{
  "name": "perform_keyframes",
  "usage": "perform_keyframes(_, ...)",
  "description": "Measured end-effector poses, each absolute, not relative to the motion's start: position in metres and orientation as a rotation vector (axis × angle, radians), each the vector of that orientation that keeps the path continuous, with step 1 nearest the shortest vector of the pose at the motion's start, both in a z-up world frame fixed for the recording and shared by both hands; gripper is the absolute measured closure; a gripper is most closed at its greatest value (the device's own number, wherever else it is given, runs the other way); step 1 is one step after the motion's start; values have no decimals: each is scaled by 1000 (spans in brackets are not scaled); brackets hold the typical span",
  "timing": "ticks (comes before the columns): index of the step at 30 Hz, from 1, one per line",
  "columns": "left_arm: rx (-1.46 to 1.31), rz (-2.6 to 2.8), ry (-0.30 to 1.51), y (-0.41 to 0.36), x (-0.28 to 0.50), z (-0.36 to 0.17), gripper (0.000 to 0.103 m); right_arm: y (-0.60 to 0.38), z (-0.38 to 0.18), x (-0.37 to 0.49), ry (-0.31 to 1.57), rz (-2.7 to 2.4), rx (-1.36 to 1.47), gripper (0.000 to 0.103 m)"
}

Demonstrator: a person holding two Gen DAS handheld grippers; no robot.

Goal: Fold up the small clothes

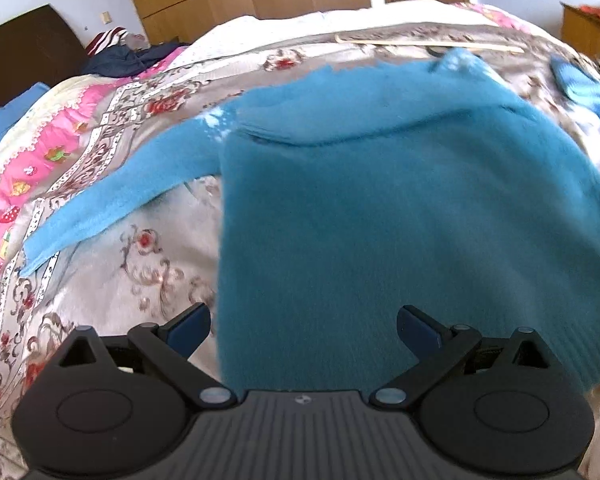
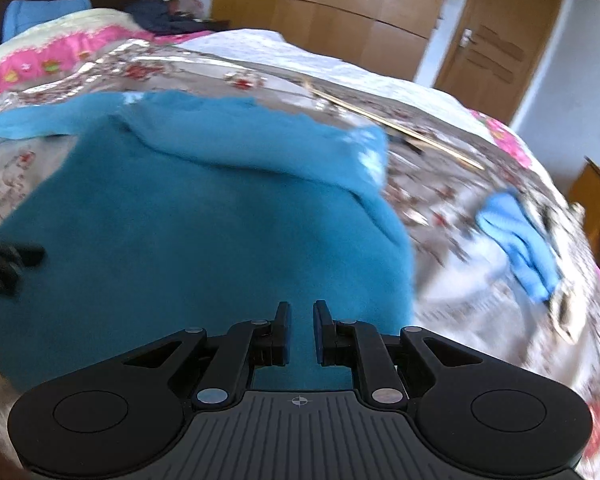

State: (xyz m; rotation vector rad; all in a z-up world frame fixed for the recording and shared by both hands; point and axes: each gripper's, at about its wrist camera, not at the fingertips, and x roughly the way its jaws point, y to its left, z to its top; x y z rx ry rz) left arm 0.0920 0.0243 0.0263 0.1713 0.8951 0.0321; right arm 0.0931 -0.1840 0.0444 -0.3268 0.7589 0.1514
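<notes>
- Left wrist view: teal sweater (image 1: 380, 208) lies spread on the floral bedspread (image 1: 148, 264), body toward the bed's near edge, one sleeve (image 1: 112, 192) stretched flat toward the bed's left edge. Top part looks folded over already, judging by the ridge across the chest.
- Left gripper (image 1: 304, 328): jaws wide, nothing between the pads; hangs over the sweater's near-left hem corner, contact w/ cloth not clear.
- Judgement: next fold is prob. the sleeve or left side inward. Do it well = pinch the edge only, single layer, lift low, lay across w/o dragging the body; smooth after.
- Right wrist view: same sweater (image 2: 204, 240) fills the centre; right side edge runs near a small light-blue garment (image 2: 520, 240), lying apart toward the bed's right edge. Thin wooden stick (image 2: 400, 128) further back on the bed.
- Right gripper (image 2: 300, 330): jaws narrow, small gap, nothing pinched; over the sweater's near hem, touching or not — can't tell (blur).
</notes>
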Motion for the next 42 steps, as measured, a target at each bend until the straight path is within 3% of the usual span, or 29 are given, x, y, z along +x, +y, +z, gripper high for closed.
perform_keyframes(5,122,20,1017,41,106,-18,0,-126,52,135,761,289,-361,89)
perform_keyframes(9,3,24,960,66,108,-5,0,-66,57,167,740,396,-425,89)
perform_keyframes(13,56,106,869,86,116,8,0,-30,59,185,715,477,-446,89)
perform_keyframes(21,-54,218,862,141,116,-2,0,70,49,215,690,649,-581,86)
perform_keyframes(26,-59,311,825,188,103,1,0,159,39,223,624,808,-641,71)
perform_keyframes(30,-73,333,821,220,95,-1,0,235,18,212,587,943,-729,69)
perform_keyframes(32,-101,322,826,235,91,-3,0,269,8,205,557,1002,-764,58)
perform_keyframes(35,-116,330,830,249,84,-7,0,314,-8,198,499,1037,-822,50)
perform_keyframes(38,-149,344,833,266,79,-11,0,353,-30,201,484,973,-903,57)
perform_keyframes(39,-161,347,836,271,77,-13,0,361,-34,204,499,951,-895,66)
perform_keyframes(40,-165,350,838,274,77,-13,0,364,-31,210,531,937,-850,96)
perform_keyframes(42,-159,359,842,278,75,-15,0,358,-16,223,609,907,-718,97)
